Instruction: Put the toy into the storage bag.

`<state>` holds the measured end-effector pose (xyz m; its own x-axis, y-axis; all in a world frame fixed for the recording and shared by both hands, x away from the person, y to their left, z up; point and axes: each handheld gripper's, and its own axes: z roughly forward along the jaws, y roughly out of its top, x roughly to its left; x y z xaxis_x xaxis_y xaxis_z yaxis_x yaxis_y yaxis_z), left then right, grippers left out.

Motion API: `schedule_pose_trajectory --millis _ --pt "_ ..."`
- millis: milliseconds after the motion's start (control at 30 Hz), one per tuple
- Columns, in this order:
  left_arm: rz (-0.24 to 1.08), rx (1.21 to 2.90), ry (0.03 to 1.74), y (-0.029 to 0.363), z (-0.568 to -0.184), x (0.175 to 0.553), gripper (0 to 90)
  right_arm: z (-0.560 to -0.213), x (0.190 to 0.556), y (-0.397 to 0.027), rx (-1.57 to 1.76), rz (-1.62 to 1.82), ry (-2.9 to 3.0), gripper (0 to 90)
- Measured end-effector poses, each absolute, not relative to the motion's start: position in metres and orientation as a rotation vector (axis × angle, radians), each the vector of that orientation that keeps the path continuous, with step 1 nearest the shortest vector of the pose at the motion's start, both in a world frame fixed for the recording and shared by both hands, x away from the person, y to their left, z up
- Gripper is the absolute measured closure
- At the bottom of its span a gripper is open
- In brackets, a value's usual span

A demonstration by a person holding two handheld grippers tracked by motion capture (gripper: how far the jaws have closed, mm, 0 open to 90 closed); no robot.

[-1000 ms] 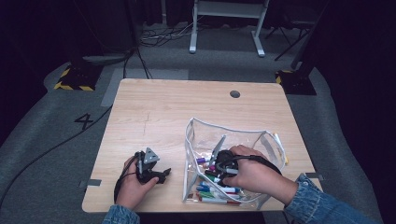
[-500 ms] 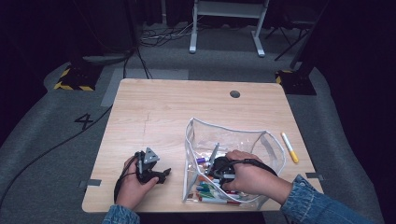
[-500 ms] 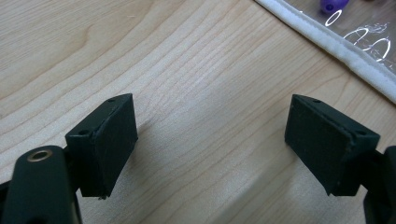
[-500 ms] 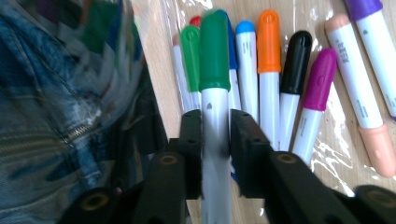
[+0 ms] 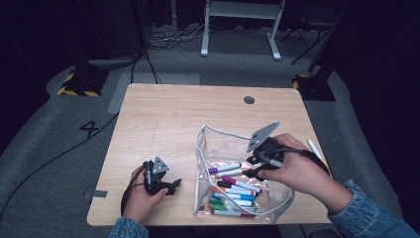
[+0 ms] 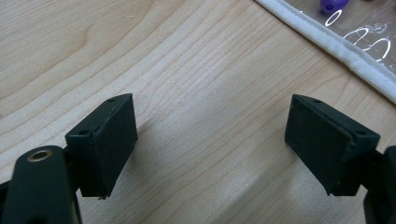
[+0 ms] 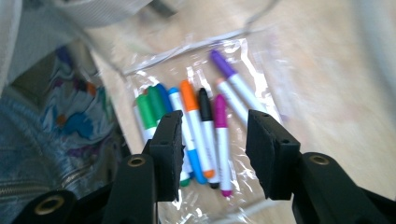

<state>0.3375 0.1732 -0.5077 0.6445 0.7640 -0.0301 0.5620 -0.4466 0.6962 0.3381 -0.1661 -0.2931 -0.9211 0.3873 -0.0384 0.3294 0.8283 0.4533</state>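
Wooden table [image 5: 163, 119]: clear pouch [image 5: 218, 141] of markers [image 5: 233, 191] lying near-right; right gripper [image 5: 253, 166] hovering over it, jaws just opening, empty; left gripper [image 5: 171, 186] resting near-left, jaws standing wide, empty.

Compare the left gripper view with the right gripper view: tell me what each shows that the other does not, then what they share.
Left gripper view: the left gripper with jaws wide apart over bare table, nothing between them, and the pouch's white edge. Right gripper view: the right gripper, whose jaws have just been opening, hanging empty above the markers, plus a denim sleeve. Shared: the clear pouch on the wooden table and one purple marker cap.
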Motion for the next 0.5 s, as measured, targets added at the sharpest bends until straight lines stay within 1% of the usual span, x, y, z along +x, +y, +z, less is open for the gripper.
schedule_pose_trajectory --millis 233,333,500 --pt "0.379 2.174 1.027 0.173 -0.508 0.337 17.2 -0.271 0.354 -0.225 0.784 0.812 2.683 59.7" --pt "0.378 2.173 1.029 0.173 -0.508 0.337 17.2 -0.269 0.363 -0.252 0.883 0.818 2.618 60.5" --pt "0.378 2.172 1.030 0.173 -0.508 0.337 17.2 -0.276 0.380 -0.293 1.030 0.804 2.548 61.0"
